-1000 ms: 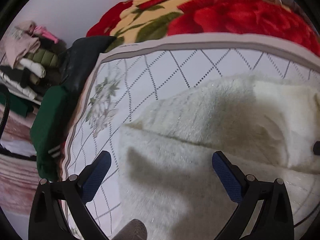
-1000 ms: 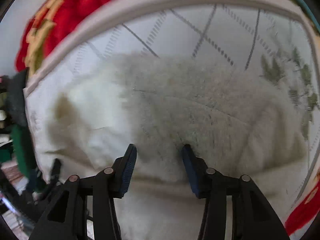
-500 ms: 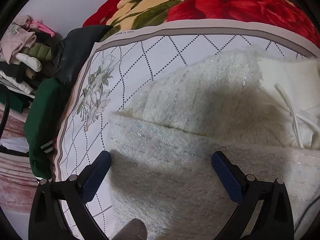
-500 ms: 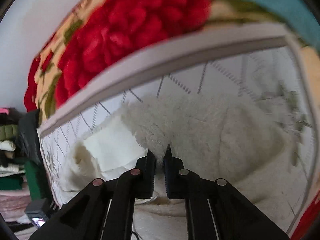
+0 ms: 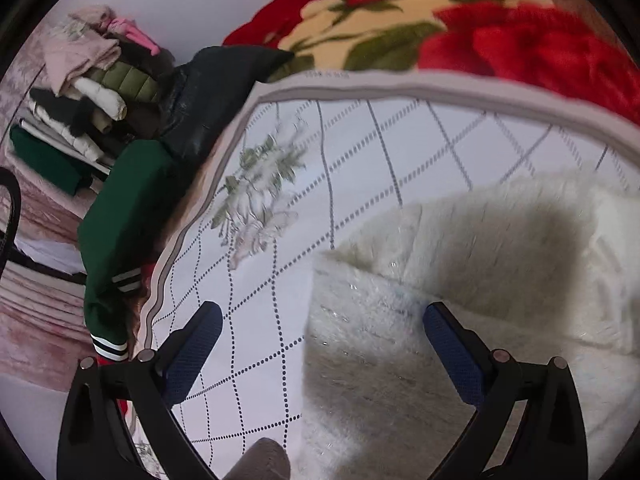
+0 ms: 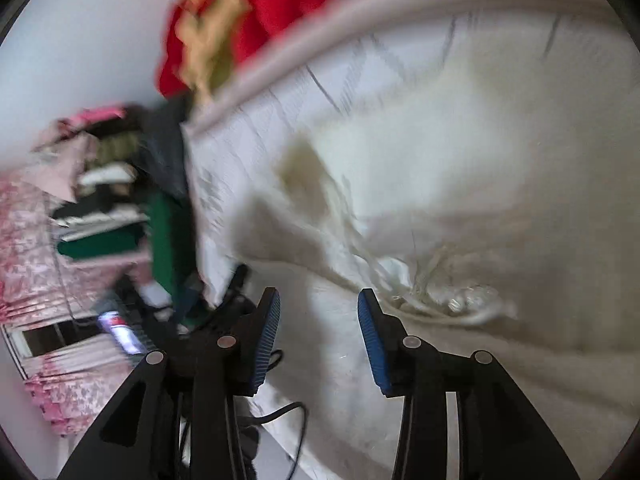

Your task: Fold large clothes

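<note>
A: Item one, left wrist view, from nine o'clock across?

B: Stack of folded clothes (image 5: 86,92) at ten o'clock — pink, olive, cream, black layers. Beside it a green garment (image 5: 120,216) with striped cuffs, hanging off the bed edge. Next, a dark jacket (image 5: 212,92) at eleven.

A: Bedding?

B: White quilted sheet (image 5: 360,168), dotted diamond grid, floral motif (image 5: 260,196) at centre-left. Small print on its grey border near twelve o'clock; too blurred to read. Red rose blanket (image 5: 500,36) beyond, at one o'clock.

A: Task item?

B: Fluffy white garment (image 5: 460,280) on the sheet, filling four to six o'clock, one layer folded over another.

A: Tools?

B: Left gripper (image 5: 322,324), fingers spread wide, nothing between them; its right pad lies over the garment's edge, the left pad over bare sheet. Right gripper (image 6: 319,320), right wrist view, parted, gripping nothing, above the same garment (image 6: 440,200) — picture heavily blurred. No legible writing there either.
</note>
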A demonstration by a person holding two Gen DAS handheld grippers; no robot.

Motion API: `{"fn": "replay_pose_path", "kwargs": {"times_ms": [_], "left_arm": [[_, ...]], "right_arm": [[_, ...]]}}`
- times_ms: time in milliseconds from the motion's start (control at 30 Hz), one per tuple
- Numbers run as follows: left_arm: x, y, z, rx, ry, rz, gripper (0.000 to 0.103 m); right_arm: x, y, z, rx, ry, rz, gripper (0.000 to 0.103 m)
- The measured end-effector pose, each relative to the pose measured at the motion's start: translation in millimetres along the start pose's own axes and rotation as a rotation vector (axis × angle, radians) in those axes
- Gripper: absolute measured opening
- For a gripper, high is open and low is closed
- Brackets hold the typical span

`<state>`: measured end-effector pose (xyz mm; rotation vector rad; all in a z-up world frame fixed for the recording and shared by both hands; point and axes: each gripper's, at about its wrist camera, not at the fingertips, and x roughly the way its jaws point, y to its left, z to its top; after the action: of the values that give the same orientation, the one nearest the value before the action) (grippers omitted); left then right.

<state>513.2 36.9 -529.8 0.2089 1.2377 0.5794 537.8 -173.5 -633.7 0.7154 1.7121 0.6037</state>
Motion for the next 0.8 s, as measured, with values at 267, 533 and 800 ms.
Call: {"fn": "replay_pose_path", "kwargs": {"times_ms": [267, 533, 800], "left_arm": [[5.1, -3.2, -6.3, 0.025, -0.009, 0.010, 0.103], [-10.6, 12.4, -2.6, -0.002, -0.041, -0.019, 0.103], [-45.1, 41.7, -1.0, -0.091, -0.066, -0.089, 0.103]], "right_arm": [[40.0, 13.0, 8.1, -0.075, 0.038, -0.166, 0.035], [12.9, 80.6, -1.2, -0.216, -0.207, -0.330, 0.001], [-20.8, 50.6, 19.1, -0.097, -0.127, -0.265, 0.028]]}}
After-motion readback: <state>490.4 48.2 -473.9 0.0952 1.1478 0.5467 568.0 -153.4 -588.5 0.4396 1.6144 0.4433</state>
